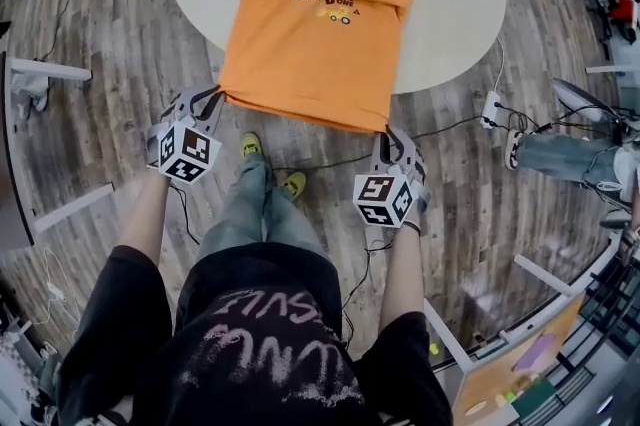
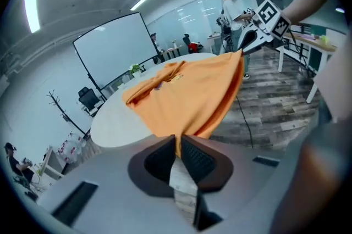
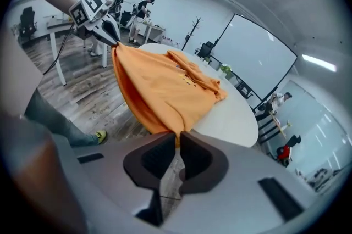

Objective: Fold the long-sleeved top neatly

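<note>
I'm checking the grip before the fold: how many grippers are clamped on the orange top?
2. The left gripper pinches the near hem's left corner of the orange top, the right gripper its right corner, both beyond the table's edge.

There was one top (image 1: 310, 44), one tabletop (image 1: 450, 4), two hand-held grippers, namely the left hand-held gripper (image 1: 218, 95) and the right hand-held gripper (image 1: 388, 130), and two shoes (image 1: 250, 145) at centre frame.

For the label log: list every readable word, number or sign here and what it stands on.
On the orange long-sleeved top, chest print: letters too small to read.
On the black T-shirt: large pale lettering, upside down, unreadable.
On the marker cubes: square codes only, no words.
</note>
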A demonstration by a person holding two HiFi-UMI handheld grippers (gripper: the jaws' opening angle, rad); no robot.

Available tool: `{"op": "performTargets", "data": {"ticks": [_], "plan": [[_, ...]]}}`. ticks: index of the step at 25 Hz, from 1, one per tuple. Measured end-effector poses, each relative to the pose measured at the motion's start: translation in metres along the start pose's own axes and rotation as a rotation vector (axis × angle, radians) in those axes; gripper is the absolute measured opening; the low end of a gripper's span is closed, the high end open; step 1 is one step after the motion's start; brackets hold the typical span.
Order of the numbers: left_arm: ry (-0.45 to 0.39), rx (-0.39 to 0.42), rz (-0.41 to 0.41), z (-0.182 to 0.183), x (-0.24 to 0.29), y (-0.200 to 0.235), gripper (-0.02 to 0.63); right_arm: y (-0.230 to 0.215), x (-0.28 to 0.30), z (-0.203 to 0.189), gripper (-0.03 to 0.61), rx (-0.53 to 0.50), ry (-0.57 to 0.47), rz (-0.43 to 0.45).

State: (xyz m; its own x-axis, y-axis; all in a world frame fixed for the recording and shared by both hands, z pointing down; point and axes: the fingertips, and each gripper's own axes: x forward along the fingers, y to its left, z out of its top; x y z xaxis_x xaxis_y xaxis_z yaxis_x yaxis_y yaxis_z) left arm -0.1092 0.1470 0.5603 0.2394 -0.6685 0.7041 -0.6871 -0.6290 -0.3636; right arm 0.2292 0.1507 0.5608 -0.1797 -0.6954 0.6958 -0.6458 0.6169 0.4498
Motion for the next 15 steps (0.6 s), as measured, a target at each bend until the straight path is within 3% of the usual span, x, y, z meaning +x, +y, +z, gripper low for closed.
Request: {"op": "performTargets", "data": {"ticks": [6,11,15], "plan": [[-0.028,0.017,0.009,0.0,-0.023,-0.002,0.037,-0.005,-0.022,0.008,0.034,0.024,-0.029,-0.016],[-0.145,0.044,0.088,0.045,-0.059,0.026,0.032,-0.034,-0.051,0.045,0.032,0.046,-0.123,-0.084],[-0.043,0.081,-0.028,0.008,-0.048,-0.002,0.031,0.0,-0.043,0.016,0.029,0.031,-0.032,0.041]]}}
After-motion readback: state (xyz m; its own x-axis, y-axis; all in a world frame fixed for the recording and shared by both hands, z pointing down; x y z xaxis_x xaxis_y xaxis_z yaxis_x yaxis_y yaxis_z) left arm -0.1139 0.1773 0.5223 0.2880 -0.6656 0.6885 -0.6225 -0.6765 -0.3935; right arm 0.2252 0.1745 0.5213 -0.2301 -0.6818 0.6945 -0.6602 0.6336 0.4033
